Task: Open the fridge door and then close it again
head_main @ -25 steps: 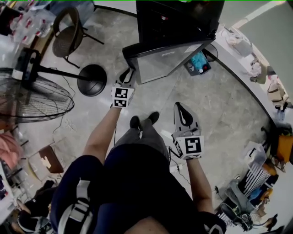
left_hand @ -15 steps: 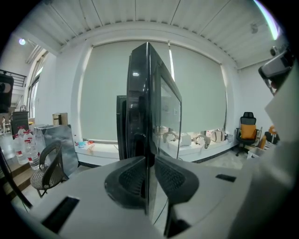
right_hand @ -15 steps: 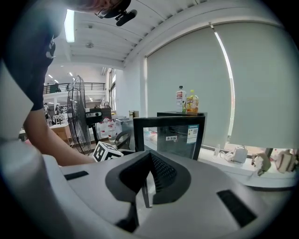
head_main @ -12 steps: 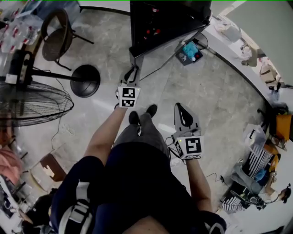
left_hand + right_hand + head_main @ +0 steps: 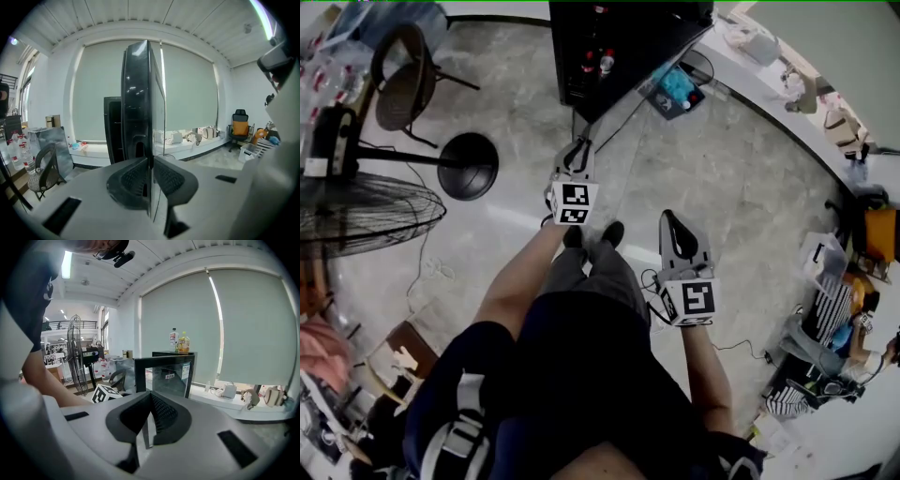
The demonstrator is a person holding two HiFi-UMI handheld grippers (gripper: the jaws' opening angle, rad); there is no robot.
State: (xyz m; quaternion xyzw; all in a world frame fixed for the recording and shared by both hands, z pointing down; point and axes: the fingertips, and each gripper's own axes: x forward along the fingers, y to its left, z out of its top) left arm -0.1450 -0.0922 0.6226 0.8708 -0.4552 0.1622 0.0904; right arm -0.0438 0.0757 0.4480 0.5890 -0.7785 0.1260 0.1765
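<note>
The black fridge [image 5: 628, 37] stands at the top of the head view with its inside shelves showing. In the left gripper view its glass door [image 5: 140, 103] stands edge-on straight ahead. My left gripper [image 5: 575, 152] [image 5: 151, 176] has the door's free edge between its pads; its jaws have just been closing and now pinch that edge. To the right and nearer me, my right gripper [image 5: 672, 220] [image 5: 149, 413] hangs over the floor, shut with nothing in it. From its view the door [image 5: 171, 376] shows side-on, with bottles [image 5: 178, 341] on top of the fridge.
A standing fan [image 5: 356, 211] with a round black base [image 5: 469, 166] and a chair [image 5: 403, 84] are on the left. A curved ledge [image 5: 787, 127] with bags runs along the right. A blue object [image 5: 675, 84] lies beside the fridge. My feet [image 5: 592, 236] are between the grippers.
The door has swung further open, from a broad glass panel to edge-on, and the fridge's inside has come into view. The left gripper moved with it; the right gripper stayed shut.
</note>
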